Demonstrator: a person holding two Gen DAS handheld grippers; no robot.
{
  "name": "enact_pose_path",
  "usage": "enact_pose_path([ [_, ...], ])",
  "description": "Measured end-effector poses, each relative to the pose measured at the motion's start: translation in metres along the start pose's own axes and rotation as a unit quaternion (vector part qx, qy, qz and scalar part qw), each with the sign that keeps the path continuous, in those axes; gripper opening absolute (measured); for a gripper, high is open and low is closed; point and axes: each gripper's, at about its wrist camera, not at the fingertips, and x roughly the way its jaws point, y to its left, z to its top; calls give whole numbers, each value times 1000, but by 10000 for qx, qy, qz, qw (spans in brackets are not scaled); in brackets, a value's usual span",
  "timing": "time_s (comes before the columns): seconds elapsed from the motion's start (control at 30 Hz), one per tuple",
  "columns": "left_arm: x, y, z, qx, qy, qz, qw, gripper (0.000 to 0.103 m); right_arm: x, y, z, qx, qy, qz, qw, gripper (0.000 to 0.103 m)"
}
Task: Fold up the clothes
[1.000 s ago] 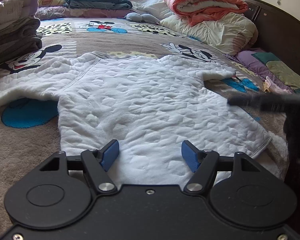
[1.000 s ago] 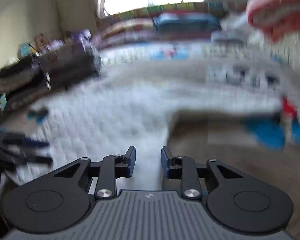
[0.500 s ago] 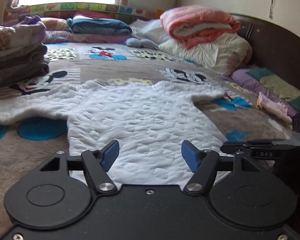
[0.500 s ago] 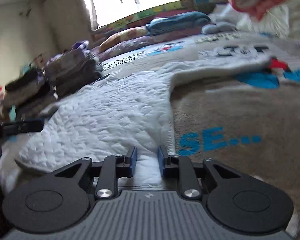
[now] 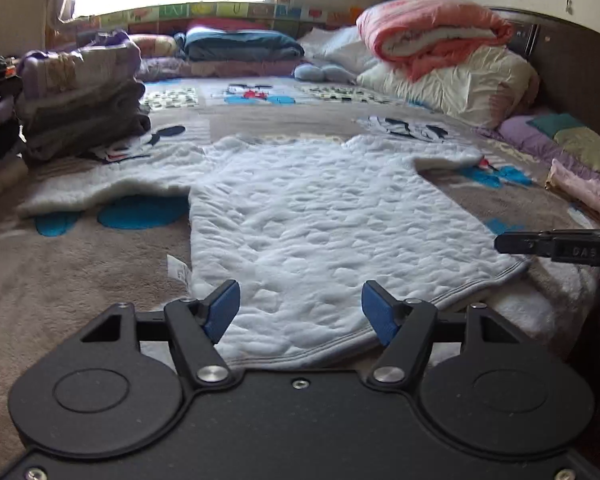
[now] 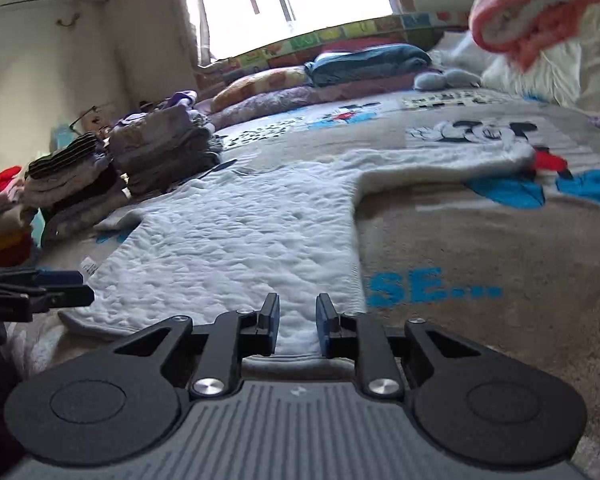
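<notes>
Top (image 5: 332,216): one white quilted garment, spread flat on the bed (image 5: 80,280), sleeves out to both sides, hem nearest the grippers.
Left gripper (image 5: 300,310): fingers wide apart, holding nothing, poised over the hem's left half.
Right gripper (image 6: 297,322): fingers narrowed with a gap showing, straddling the hem near its right corner; no cloth pinched.
Risk: a shallow bite may catch only the upper layer, so the fold drags unevenly; unequal lifts would skew the hem.
Count: one top, two grippers, one stack (image 5: 84,116) of folded clothes at left.
</notes>
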Motion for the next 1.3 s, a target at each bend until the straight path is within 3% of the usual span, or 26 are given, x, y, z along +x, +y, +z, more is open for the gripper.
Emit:
enact_pose_path([
  [0.1,21,1,-13,-19,656,-32,9978,68,12,-10,-5,301,307,29,9991,21],
  [0.23,9,-1,-10,-22,514,-193,9985,68,8,-7,0,348,523,-97,9980,20],
  [0.5,-24,29,26,-696,-698,-438,9942,68,-12,6,10,-99,-259,-87,9996,23],
  [0.67,2,40,66,-242,-742,-163,9968,68,4,5,12,-262,-218,-20,9994,23],
  [0.83,47,52,90,0,-661,-381,9971,67,26,-3,6,-38,44,0,10000,22],
  [1.03,114,84,69,-555,192,-671,9960,68,33,-22,-2,712,77,308,9970,22],
  [1.23,104,83,74,-546,204,-785,9952,68,34,-32,-7,996,-8,450,9940,21],
  [1.3,85,92,85,-596,-265,-860,9942,68,34,-32,-7,1029,-32,454,9937,21],
])
